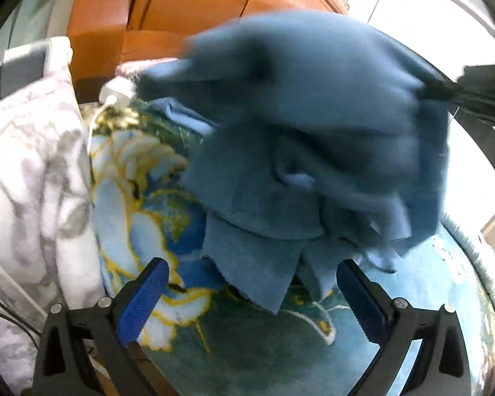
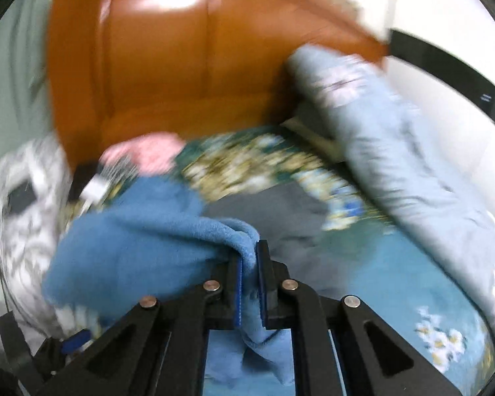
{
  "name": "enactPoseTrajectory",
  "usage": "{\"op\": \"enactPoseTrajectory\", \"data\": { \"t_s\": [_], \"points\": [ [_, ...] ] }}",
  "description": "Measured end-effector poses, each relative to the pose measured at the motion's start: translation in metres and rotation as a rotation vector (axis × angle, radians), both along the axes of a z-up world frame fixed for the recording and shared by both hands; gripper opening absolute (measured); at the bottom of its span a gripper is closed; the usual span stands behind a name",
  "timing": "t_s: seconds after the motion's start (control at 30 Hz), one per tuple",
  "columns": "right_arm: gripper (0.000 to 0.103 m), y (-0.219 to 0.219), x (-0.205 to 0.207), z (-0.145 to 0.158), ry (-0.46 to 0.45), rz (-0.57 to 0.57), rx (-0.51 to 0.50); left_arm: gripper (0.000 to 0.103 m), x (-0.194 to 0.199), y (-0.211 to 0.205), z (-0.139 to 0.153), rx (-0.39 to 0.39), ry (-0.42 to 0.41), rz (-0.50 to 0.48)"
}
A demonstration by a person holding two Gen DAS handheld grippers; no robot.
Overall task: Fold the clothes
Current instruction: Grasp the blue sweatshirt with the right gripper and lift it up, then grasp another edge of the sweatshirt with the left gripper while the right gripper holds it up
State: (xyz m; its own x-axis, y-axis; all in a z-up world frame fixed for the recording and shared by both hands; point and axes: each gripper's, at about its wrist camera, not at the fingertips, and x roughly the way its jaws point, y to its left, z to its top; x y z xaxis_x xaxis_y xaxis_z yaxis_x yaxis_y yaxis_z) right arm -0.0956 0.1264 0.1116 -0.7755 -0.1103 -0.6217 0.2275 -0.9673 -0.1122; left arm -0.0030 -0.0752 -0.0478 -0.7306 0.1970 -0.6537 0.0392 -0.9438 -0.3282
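Fingers (image 2: 237,292) of the right gripper (image 2: 249,283) are sitting close together at center bottom of the right wrist view, clamping a fold of the blue fleece garment (image 2: 142,231); cloth is bunching out to the left of them and a strip is hanging down btwn them toward the bottom edge. Seen from the left wrist view, the same garment (image 1: 313,138) is hanging in the air across the middle and upper right of the frame, blurred, w/ the right gripper (image 1: 442,90) pinching its top corner at the right edge. Lower hems are dangling just above the bed.

Left gripper (image 1: 250,297) is sitting at the bottom of its own view, blue fingers (image 1: 145,300) standing wide apart w/ nothing btwn them; the garment's lowest flap is hanging just beyond them, not touching.

Underneath, a teal floral blanket (image 1: 247,346) is covering the bed. A white-grey quilt (image 1: 33,171) is lying at left, w/ a white charger (image 1: 115,94) near its top. An orange headboard (image 2: 181,66) is filling the upper frame, a pale blue duvet (image 2: 396,151) is lying at right, and a pink cloth (image 2: 148,151) sits below the headboard.
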Motion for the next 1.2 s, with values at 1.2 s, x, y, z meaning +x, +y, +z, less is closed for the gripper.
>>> {"op": "enactPoseTrajectory", "data": {
  "t_s": [1.2],
  "points": [
    [0.011,0.32,0.15,-0.084,-0.233,-0.498,-0.142,0.103,0.071,0.19,0.066,-0.074,0.159,-0.469]
  ]
}}
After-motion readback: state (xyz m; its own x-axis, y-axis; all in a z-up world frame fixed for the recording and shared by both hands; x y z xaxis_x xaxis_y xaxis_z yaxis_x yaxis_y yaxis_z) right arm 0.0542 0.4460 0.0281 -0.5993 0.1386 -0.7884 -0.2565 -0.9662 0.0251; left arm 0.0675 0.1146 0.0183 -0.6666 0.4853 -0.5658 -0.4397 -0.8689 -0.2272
